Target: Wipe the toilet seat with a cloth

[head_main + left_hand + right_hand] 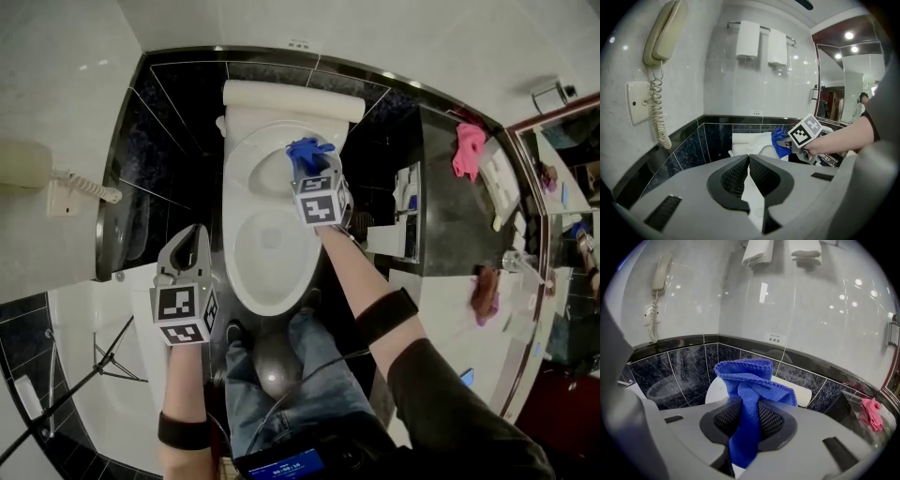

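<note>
Right gripper (749, 417): my 2 jaws are clamped on the blue cloth (751, 380), gripping a bunched fold in its middle. A loose crown of fabric stands past the tips and a tail hangs below them, so the soft crown meets the surface and not the hard jaws.
Cloth position: just beyond my tips, over the rear of the toilet seat (242, 192), close to the cistern (291, 94) further ahead. I cannot tell whether the fabric is pressing on the seat or sits just above it.
Reach: my right arm stretches forward over the bowl, which I judge puts the far end of the seat in range first.
Left gripper (749, 169): the jaws are pressed together with nothing between them. It sits low, off to the left of the bowl and well apart from the cloth, probably to stay out of the wiping path.
Step in hand: wiping at the back of the seat, with the nearer part, towards me, left to cover.
Risk: a pinch this narrow could let the cloth slip out under a hard rub.
</note>
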